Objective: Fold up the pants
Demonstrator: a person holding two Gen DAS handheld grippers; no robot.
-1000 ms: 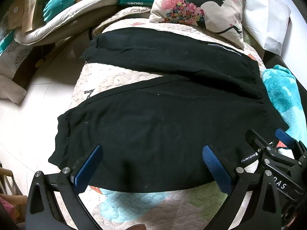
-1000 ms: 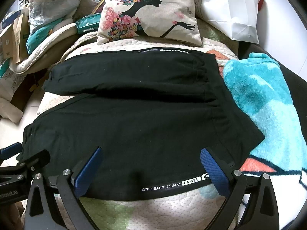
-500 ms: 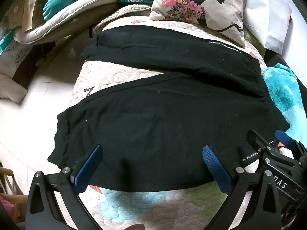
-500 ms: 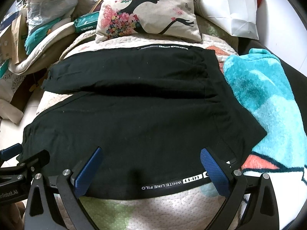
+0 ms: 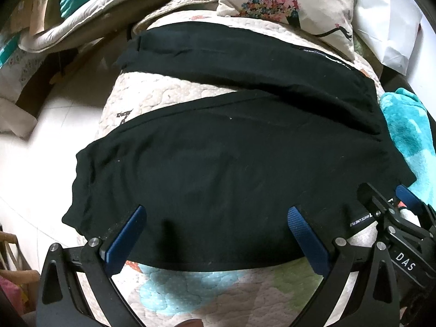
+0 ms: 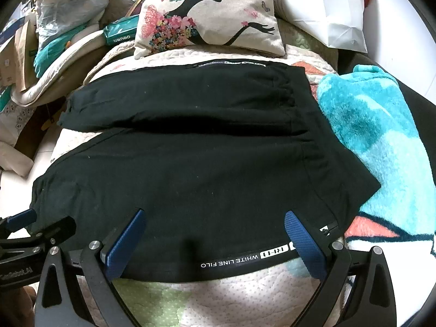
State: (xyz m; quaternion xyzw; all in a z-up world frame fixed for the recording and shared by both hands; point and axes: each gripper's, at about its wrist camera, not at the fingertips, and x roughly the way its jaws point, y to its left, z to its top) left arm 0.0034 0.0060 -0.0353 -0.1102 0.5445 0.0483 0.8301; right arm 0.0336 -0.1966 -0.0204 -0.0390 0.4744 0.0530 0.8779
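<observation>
Black pants (image 5: 218,158) lie spread flat on a quilted bed, legs pointing left, waistband at the right. They also show in the right wrist view (image 6: 196,169), where the near edge carries white lettering (image 6: 231,260). My left gripper (image 5: 216,223) is open, its blue pads over the near leg's lower edge. My right gripper (image 6: 214,227) is open over the near edge by the waistband. The right gripper also shows in the left wrist view (image 5: 395,209). Neither holds cloth.
A printed pillow (image 6: 207,13) and a white bag (image 6: 327,5) lie at the far side. A teal fleece blanket (image 6: 381,141) lies right of the pants. The bed's left edge (image 5: 109,109) drops to the floor, with cluttered bags beyond.
Both grippers have edged slightly forward and lower toward the pants' near edge. The pants have not moved.
</observation>
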